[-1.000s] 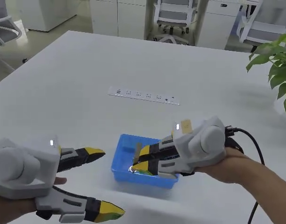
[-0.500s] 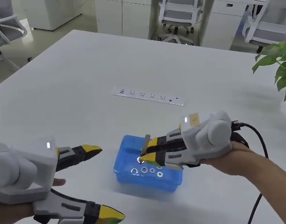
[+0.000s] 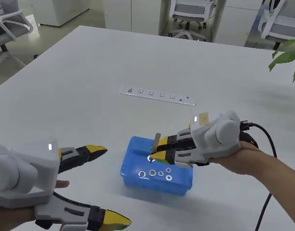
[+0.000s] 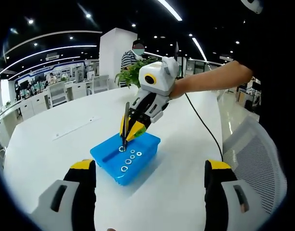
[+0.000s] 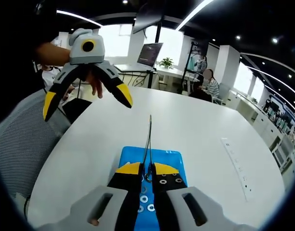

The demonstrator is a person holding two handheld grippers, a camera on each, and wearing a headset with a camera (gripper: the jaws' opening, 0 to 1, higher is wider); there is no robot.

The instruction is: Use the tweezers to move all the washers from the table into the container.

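the right tool [image 3: 154, 156] is clamping its jaws tight on the tweezers [image 3: 157, 141], which are standing nearly upright with their tips dipping into the blue container [image 3: 133, 147] on the table [image 3: 89, 72]. several washers [image 3: 159, 173] are lying in a loose row on the container's floor, and one is sitting right at the tweezer tips (whether it is pinched or lying free, i cannot tell). the left tool [image 3: 111, 186] is hovering near the container with its jaws spread wide, holding nothing. i am judging this as the drop-off step: the next move is calling for letting that washer fall clear, lifting the tweezers out without snagging the rim, then going for any washer left on the table.
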